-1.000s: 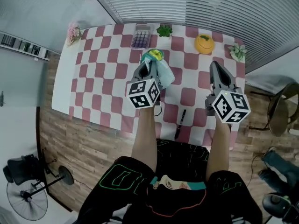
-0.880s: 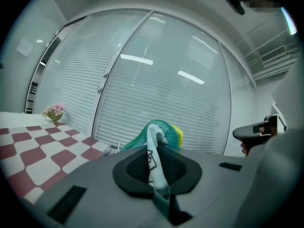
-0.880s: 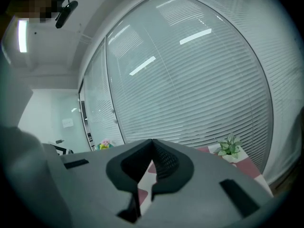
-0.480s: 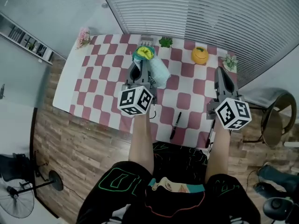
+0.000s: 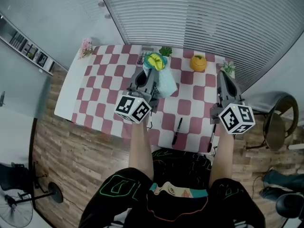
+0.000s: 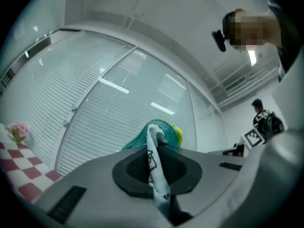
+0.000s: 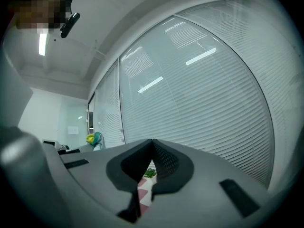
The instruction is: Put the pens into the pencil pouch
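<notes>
pen point(image 5: 176, 131): lying on the tabletop point(image 5: 102, 87) close to its near edge, between the person's two forearms, touching neither tongs.
right tongs point(image 7: 152, 142): jaws sitting together, gripping nothing, hovering over the right end of the tabletop, well apart from the pen.
left tongs point(image 6: 153, 146): jaws clamping a white fold of the pencil pouch point(image 5: 164, 80), tips pointing slightly upward.
pencil pouch: hanging from the left tongs' tips, over the far half of the tabletop, green-and-yellow end facing away.
far edge: small green plant point(image 5: 165, 51) and orange ornament point(image 5: 198, 63) standing there; pink flowers point(image 5: 86, 46) sitting at the far left corner.
blinds point(image 5: 204, 18): covering the wall behind.
</notes>
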Demonstrator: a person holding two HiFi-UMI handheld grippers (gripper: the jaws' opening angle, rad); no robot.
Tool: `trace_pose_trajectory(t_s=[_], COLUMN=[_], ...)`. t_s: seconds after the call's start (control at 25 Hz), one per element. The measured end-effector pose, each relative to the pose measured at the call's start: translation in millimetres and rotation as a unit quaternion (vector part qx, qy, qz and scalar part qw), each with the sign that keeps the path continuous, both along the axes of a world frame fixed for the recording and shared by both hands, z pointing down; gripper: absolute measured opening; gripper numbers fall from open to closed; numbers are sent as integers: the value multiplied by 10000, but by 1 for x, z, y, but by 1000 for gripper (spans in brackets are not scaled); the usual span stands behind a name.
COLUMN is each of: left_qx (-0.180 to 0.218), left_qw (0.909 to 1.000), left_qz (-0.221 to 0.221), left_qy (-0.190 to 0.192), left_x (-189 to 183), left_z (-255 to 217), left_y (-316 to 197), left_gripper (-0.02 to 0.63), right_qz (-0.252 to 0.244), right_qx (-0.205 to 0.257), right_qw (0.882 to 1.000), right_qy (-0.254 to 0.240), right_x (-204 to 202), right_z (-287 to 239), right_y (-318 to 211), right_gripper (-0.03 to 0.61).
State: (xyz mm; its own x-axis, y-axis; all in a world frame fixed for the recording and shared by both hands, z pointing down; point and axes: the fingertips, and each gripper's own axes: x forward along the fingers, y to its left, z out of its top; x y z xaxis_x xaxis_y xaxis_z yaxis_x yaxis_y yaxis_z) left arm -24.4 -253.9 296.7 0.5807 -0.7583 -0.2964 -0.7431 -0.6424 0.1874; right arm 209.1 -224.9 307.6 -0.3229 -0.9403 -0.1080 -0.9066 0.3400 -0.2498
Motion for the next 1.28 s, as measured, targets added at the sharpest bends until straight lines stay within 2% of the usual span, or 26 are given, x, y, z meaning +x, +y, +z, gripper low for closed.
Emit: trace_pose_trajectory(t_s=[0.12, 0.36, 0.6, 0.72, 0.8, 0.88, 1.0, 1.16, 1.28], left_qx=[233, 649, 731, 721, 696, 660, 621, 578, 535], left_qw=[9968, 9827, 9590, 9486, 9439, 9404, 9363, 9301, 9239], left_qz=[700, 1720, 2737, 3081, 3228, 3336, 3456, 3625, 3788], left_qy=[316, 205, 88, 65, 30, 9, -29, -78, -85], left_x=[11, 33, 54, 60, 62, 63, 63, 61, 61], left_z=[-15, -29, -30, -28, -26, -23, -19, -15, -14], left_y=[16, 43, 68, 78, 81, 84, 87, 92, 96], left_gripper=[17, 18, 20, 20, 21, 21, 23, 25, 28], right_qz=[-40, -381, -957, -1391, -1758, -2180, -2741, -3401, -3728], right_qx=[60, 261, 520, 642, 694, 716, 802, 877, 859], right_qw=[10000, 9989, 9939, 9880, 9818, 9731, 9578, 9354, 9232], right_qy=[4, -5, 168, 191, 190, 223, 331, 409, 359], right_x=[-1, -15, -44, -60, -71, -83, -101, -123, -131], right_z=[-3, -10, -21, -26, -30, -31, -32, -34, -35], right_y=[4, 8, 17, 24, 29, 36, 46, 59, 64], right_gripper=[-14, -14, -14, -14, 6, 75, 106, 183, 195])
